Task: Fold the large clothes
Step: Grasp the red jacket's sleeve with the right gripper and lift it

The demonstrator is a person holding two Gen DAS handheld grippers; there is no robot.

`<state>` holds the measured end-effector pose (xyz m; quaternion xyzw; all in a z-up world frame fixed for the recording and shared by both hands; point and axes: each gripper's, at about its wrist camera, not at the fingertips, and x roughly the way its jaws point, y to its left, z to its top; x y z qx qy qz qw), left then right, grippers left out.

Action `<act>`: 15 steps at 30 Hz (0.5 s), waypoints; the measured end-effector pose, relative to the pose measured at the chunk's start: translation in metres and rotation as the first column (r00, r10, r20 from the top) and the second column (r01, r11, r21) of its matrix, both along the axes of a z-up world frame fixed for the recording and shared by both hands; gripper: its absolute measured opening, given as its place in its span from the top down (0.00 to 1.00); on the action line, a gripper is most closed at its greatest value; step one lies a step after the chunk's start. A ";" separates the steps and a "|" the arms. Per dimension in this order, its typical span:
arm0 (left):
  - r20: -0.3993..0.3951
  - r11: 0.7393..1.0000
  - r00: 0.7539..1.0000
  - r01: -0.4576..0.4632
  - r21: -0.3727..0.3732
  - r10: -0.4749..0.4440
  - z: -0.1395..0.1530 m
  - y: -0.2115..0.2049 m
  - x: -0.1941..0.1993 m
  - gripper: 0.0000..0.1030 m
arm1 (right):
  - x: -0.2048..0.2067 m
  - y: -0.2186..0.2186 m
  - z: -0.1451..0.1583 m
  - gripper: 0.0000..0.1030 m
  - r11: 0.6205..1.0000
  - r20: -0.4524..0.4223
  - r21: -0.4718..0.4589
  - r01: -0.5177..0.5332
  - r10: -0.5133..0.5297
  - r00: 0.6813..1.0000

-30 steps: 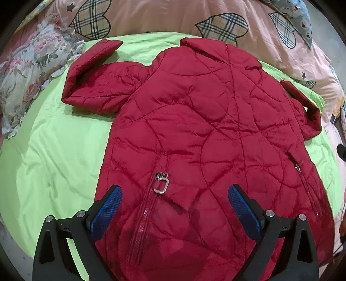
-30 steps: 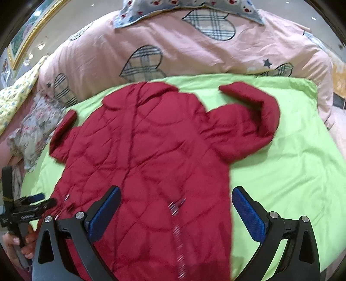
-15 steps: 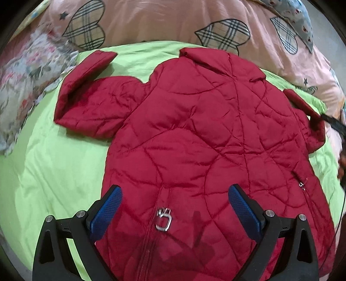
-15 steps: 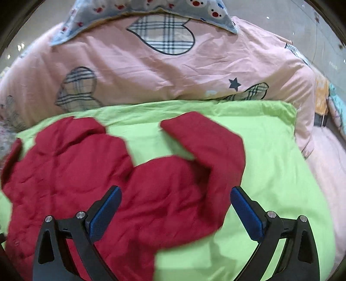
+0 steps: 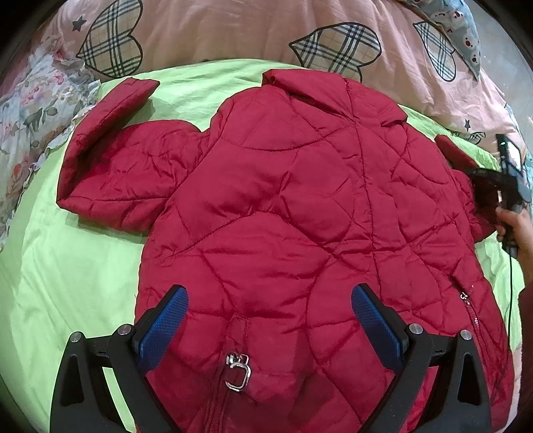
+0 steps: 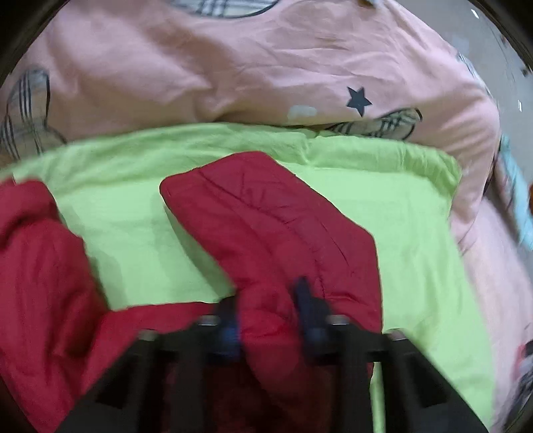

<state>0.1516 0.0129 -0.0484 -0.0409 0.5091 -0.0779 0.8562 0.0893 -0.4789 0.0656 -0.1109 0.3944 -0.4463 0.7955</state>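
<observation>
A red quilted jacket (image 5: 299, 206) lies spread flat on a lime green sheet (image 5: 66, 266), collar toward the far side. My left gripper (image 5: 269, 326) hovers open over its lower half, blue pads either side of a seam, just beyond a silver zipper pull (image 5: 237, 371). The left sleeve (image 5: 116, 166) is bent up toward the pillows. In the right wrist view, my right gripper (image 6: 268, 309) is closing its jaws, and a bunch of the right sleeve (image 6: 266, 216) is pinched between the pads. The picture there is blurred.
A pink quilt (image 5: 216, 30) with plaid hearts is heaped along the far side. A floral cloth (image 5: 30, 110) lies at the far left. A person's hand (image 5: 516, 226) holds the other gripper at the right edge. Green sheet (image 6: 416, 249) shows beside the sleeve.
The right gripper swung right, from over the jacket body to the right sleeve, and its jaws came together on the sleeve. The left gripper crept up the jacket, staying open.
</observation>
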 end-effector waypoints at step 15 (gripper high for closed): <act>-0.056 0.982 0.998 0.028 -0.184 -0.039 -0.004 0.016 -0.006 0.04 | -0.030 0.168 -0.005 0.86 0.852 0.216 0.241 -0.465 0.420 0.882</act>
